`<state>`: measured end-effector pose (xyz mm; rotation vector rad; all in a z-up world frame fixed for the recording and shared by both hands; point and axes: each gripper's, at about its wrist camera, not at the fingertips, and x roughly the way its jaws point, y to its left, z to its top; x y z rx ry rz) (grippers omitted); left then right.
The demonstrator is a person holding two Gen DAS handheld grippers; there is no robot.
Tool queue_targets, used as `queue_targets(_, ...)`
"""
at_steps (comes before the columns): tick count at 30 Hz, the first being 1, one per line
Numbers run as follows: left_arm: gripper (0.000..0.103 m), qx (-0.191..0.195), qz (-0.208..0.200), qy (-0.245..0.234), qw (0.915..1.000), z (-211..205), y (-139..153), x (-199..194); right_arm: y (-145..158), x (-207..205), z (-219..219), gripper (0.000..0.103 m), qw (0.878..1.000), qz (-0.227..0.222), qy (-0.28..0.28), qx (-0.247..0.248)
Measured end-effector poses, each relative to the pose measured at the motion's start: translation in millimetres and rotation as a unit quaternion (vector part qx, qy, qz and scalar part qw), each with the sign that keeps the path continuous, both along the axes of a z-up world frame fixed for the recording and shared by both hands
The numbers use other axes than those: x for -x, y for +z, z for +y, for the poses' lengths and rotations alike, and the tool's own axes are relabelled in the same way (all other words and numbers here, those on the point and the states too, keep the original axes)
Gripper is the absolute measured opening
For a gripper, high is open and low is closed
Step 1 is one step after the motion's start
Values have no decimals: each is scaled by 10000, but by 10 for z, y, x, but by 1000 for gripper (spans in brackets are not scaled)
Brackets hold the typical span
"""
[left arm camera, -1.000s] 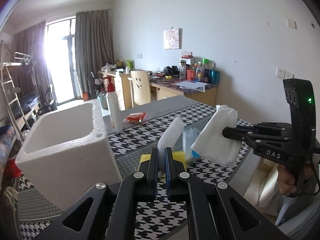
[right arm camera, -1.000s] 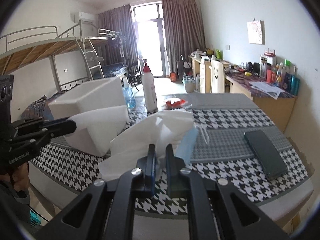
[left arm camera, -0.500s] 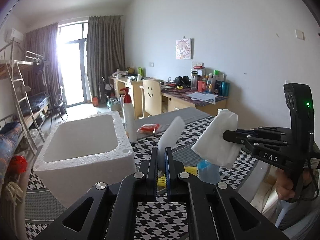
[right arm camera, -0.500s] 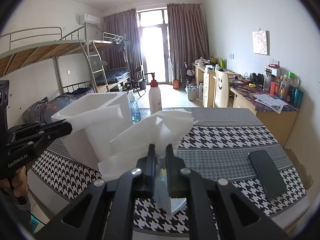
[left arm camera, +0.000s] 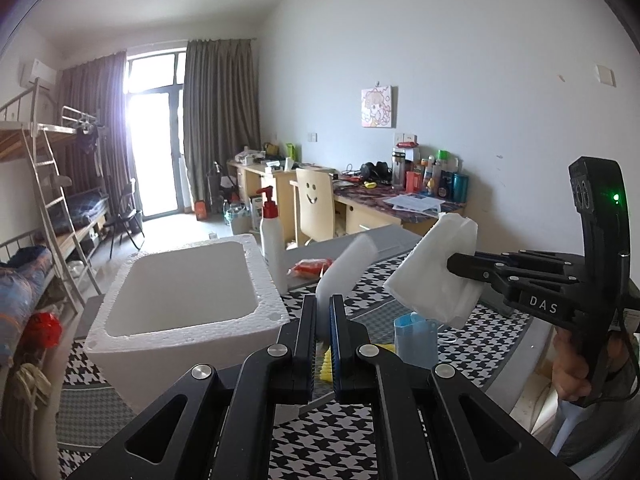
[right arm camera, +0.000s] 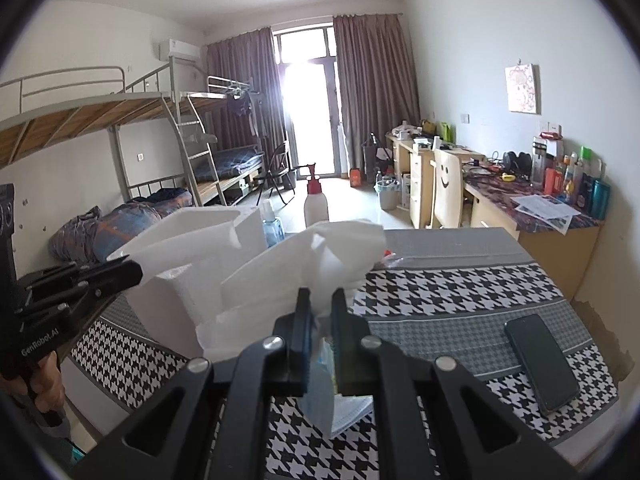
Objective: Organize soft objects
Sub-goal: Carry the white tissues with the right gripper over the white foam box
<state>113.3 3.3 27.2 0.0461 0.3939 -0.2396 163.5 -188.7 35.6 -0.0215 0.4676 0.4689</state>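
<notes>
My left gripper is shut on a white tissue and holds it above the table, right of the white foam box. My right gripper is shut on a second white tissue; it shows in the left wrist view held in the air. A blue face mask hangs under the right gripper and shows in the left view. A yellow object lies on the table below the left fingers. The left gripper also shows in the right wrist view.
A white pump bottle and a red packet stand behind the foam box. A black phone lies on the houndstooth tablecloth at the right. A desk and chair stand against the far wall.
Both grippers have risen with their tissues. The blue mask has lifted off the table under the right gripper. The foam box now sits lower and closer to the centre in the left view.
</notes>
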Motion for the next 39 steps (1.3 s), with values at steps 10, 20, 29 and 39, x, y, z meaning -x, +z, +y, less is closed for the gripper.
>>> queue_targets(10,6,12,-61,66,10000,116,46,45,106,-2,53,12,9998,-205,30,8)
queue_targets(20,6,18,-43,30,10000,128,28,41,64,-10,88,13,9997,-194,98,72)
queue_targets(29,6,-5,-105,106,9999,171,77,64,-98,-57,95,17,9998,-68,28,208)
queue_targets(39,6,6,-201,233,9995,272,140,84,87,-68,83,17,9999,-150,8,29)
